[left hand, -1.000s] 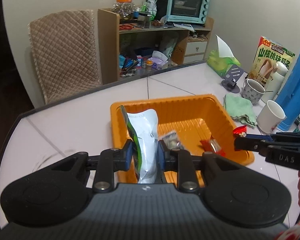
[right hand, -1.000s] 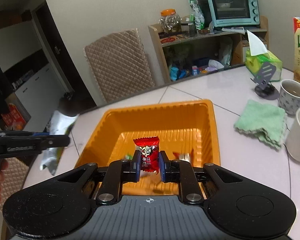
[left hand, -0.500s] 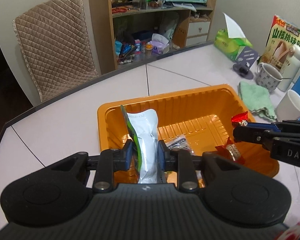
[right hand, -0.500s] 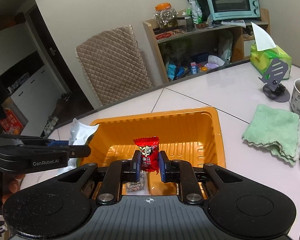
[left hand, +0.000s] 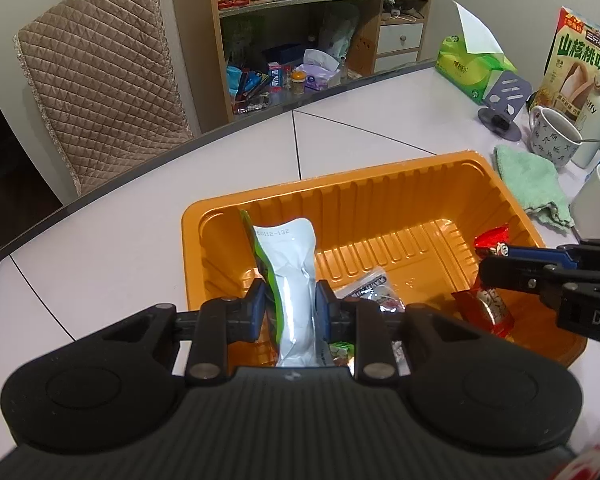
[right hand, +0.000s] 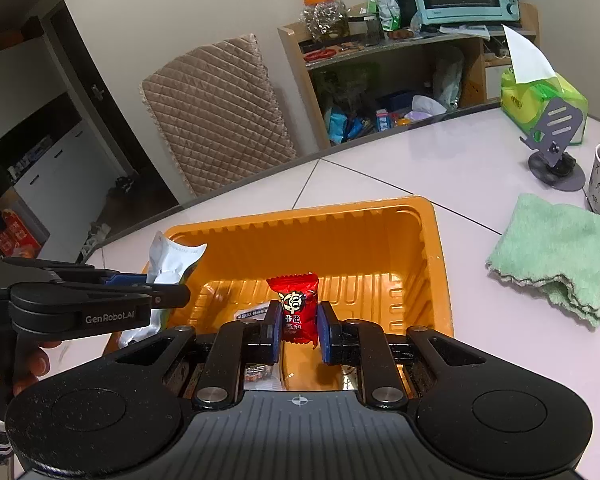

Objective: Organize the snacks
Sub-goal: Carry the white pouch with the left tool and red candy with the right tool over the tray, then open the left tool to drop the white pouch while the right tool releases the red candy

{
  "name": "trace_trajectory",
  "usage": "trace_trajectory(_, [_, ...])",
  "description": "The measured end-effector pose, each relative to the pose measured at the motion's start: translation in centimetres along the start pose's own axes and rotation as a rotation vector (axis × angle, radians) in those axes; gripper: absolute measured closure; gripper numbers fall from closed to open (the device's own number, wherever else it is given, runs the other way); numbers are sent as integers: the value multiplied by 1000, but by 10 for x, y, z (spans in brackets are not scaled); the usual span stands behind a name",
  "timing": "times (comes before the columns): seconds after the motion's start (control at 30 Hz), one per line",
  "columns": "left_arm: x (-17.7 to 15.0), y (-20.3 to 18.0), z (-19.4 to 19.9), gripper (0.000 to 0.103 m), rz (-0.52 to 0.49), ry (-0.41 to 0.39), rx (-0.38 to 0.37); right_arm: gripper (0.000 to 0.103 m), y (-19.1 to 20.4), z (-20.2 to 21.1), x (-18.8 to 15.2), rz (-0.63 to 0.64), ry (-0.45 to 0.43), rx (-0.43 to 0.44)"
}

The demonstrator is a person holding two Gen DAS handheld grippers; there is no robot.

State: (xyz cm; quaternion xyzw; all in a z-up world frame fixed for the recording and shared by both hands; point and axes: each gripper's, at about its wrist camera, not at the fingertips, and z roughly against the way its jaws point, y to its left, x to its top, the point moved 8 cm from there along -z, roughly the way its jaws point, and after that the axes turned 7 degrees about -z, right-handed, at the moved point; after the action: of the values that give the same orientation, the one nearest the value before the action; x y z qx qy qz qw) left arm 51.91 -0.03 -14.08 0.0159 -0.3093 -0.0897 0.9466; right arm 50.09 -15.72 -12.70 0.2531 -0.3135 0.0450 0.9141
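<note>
Orange tray (left hand: 384,184) holds silver packet (left hand: 370,286), red candy (left hand: 490,308)

1. The left claw (left hand: 290,312) is clamped on a white and green snack pouch (left hand: 290,276), which stands upright over the near left part of the orange tray (left hand: 340,184).
2. The right claw (left hand: 485,261) reaches in from the right, gripping a red candy (left hand: 492,240) above the tray's right side.
3. Small wrapped snacks (left hand: 370,288) lie on the tray floor.
4. A green cloth (left hand: 534,184) lies on the desk (left hand: 120,248) just beside the tray's far right corner.
</note>
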Motion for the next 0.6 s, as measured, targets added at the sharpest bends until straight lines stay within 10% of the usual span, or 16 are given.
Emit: trace_trajectory(0.6, [3,6,7,79,13,-24,-15,84,-4,-8,2,-12,12,-3])
